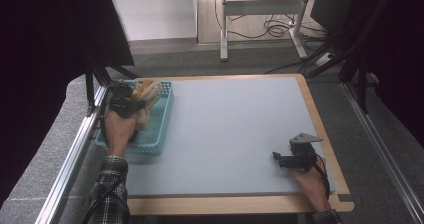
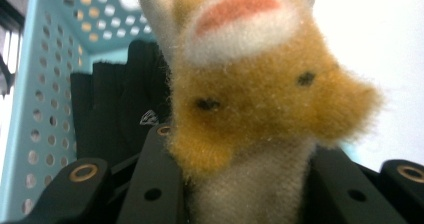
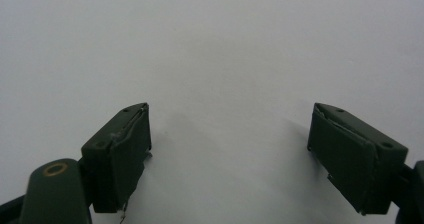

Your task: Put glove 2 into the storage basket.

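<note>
The left gripper [image 1: 131, 100] is clamped on a plush toy [image 1: 146, 95] above the basket [image 1: 159, 129] at the desk's [image 1: 230, 134] nine o'clock. The toy's long axis runs from the jaws toward twelve o'clock, face outermost. The left gripper view shows its eyes, its muzzle and black cloth [image 2: 117, 109] in the basket. The right gripper [image 1: 280, 159], jaws apart, rests at four o'clock. Grey floor surrounds the desk.

The left tongs [image 2: 247, 194] grip a fuzzy tan-and-cream plush toy [image 2: 260, 94] over a perforated light-blue plastic basket [image 2: 45, 99] holding black fabric [image 2: 117, 109].
</note>
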